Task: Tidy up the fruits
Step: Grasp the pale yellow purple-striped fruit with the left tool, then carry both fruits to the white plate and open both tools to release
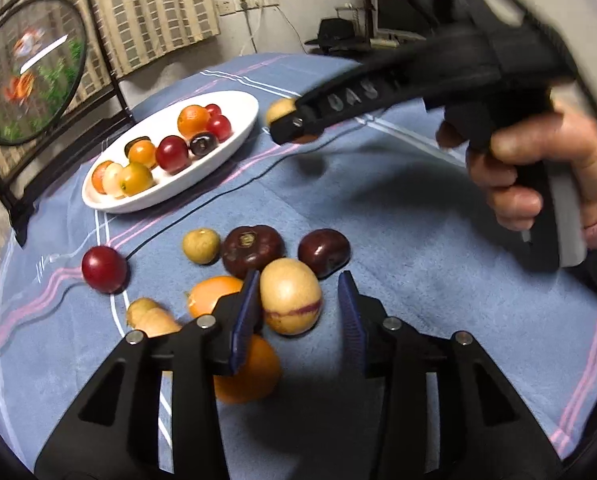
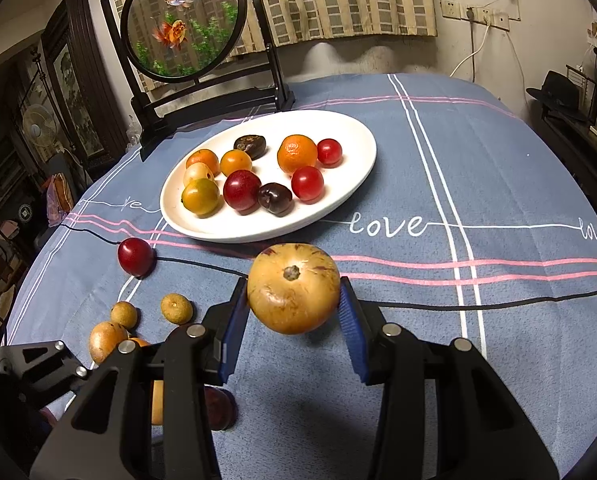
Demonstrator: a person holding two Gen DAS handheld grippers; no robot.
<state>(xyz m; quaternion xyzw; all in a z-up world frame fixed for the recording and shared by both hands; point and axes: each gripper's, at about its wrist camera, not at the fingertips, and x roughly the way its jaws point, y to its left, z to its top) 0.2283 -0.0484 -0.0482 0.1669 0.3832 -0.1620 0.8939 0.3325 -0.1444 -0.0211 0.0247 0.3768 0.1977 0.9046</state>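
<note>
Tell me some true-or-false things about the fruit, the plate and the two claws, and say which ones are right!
1. The right claw is holding a yellow-brown fruit up off the table. True.
2. The white plate has nothing on it. False: it holds several fruits, among them an orange one and red ones.
3. The left claw is squeezing the pale fruit with a purple stripe. False: the fruit lies between the pads, but there is a gap on one side.
4. A red fruit sits on the blue cloth, outside the plate. True.
5. The cloth has the word "love" on it. True.
</note>
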